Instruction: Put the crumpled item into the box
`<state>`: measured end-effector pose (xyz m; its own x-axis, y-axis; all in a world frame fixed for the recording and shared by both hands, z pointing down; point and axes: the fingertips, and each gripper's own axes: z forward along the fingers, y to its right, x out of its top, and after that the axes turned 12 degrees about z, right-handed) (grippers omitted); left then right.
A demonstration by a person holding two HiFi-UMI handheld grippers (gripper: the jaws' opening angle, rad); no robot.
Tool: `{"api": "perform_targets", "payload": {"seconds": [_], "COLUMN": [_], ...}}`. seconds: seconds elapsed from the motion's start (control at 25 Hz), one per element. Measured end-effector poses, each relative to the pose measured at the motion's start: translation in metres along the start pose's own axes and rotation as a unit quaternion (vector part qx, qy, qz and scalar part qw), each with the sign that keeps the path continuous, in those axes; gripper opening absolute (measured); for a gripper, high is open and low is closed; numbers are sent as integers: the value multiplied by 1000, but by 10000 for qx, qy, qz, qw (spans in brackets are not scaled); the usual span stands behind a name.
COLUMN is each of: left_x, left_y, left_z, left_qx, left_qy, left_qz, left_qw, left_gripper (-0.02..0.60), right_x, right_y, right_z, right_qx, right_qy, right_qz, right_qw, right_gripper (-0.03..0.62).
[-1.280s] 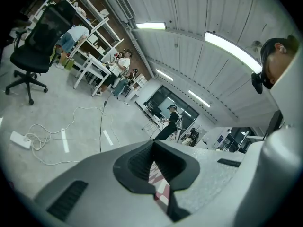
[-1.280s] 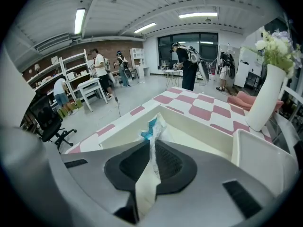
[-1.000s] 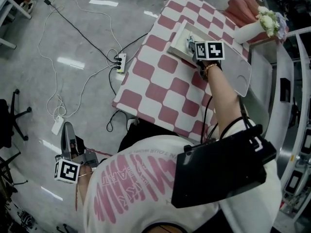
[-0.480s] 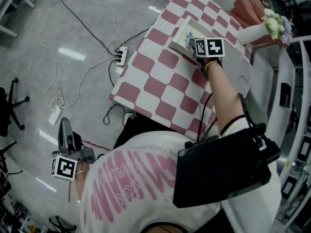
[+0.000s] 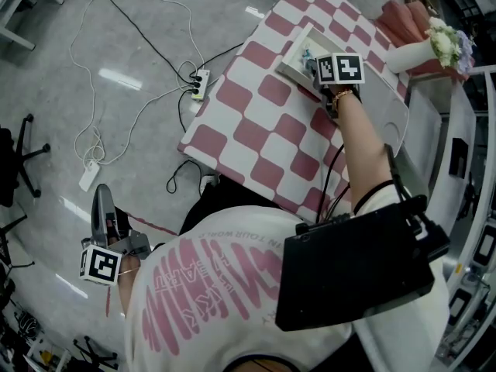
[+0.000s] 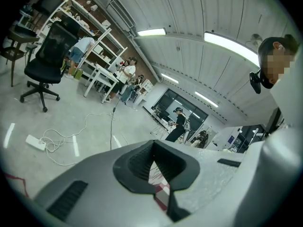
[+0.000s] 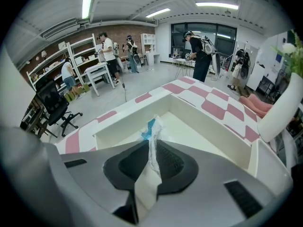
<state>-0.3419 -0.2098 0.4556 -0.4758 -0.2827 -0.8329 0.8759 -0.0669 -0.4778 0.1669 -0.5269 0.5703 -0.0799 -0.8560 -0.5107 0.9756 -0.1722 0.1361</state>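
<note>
Nearest to us, low at the left and well clear of the table, the left gripper [image 5: 100,201] hangs beside the person's white, pink-printed shirt [image 5: 209,285] over the grey floor [image 5: 93,37]. In its own view the left gripper [image 6: 154,145] has its dark pads meeting at the tips, with nothing between them (only a sliver of checked cloth shows through the gap below the tips).

Further out, the table under a pink-and-white checked cloth [image 5: 256,122] runs away to the right. The person's right arm reaches across it to the far side, where the right gripper [image 5: 312,62] hovers at the white rectangular open-topped box [image 5: 293,51].

In the right gripper view, the right gripper [image 7: 151,146] has its jaws opening around the crumpled clear plastic wrapper [image 7: 152,129], which carries a blue scrap at its top. The wrapper stands upright between the pads and touches them at the tips. It sits above the near wall of the box [image 7: 208,122], poised over the pale inside and not lying on the bottom.

Beyond the box, at the far right, a white vase of pale flowers [image 5: 415,49] stands on the table. On the floor to the left, a white power strip [image 5: 198,84] lies among loose cables.
</note>
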Motion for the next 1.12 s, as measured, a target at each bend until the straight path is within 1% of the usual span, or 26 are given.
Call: {"api": "perform_targets", "payload": {"seconds": [0.4, 0.68, 0.8, 1.12], "left_x": [4, 2, 3, 3], "left_y": [-2, 0, -1, 0], "left_z": [-7, -8, -8, -9], "left_qx": [47, 83, 90, 119], "left_qy": [34, 35, 44, 80], "left_qz": [33, -10, 3, 5], "left_qw": [10000, 10000, 9999, 9999], "left_gripper": [8, 8, 8, 8], "right_x": [0, -2, -2, -5], "right_y": [-3, -1, -2, -3], "right_z": [5, 6, 6, 9], "right_qx": [-37, 27, 18, -1], "right_qy": [-238, -369, -438, -628], "right_qz": [-172, -155, -82, -110], "right_qw": [9996, 9992, 9990, 9980], "right_gripper": [61, 61, 61, 60]}}
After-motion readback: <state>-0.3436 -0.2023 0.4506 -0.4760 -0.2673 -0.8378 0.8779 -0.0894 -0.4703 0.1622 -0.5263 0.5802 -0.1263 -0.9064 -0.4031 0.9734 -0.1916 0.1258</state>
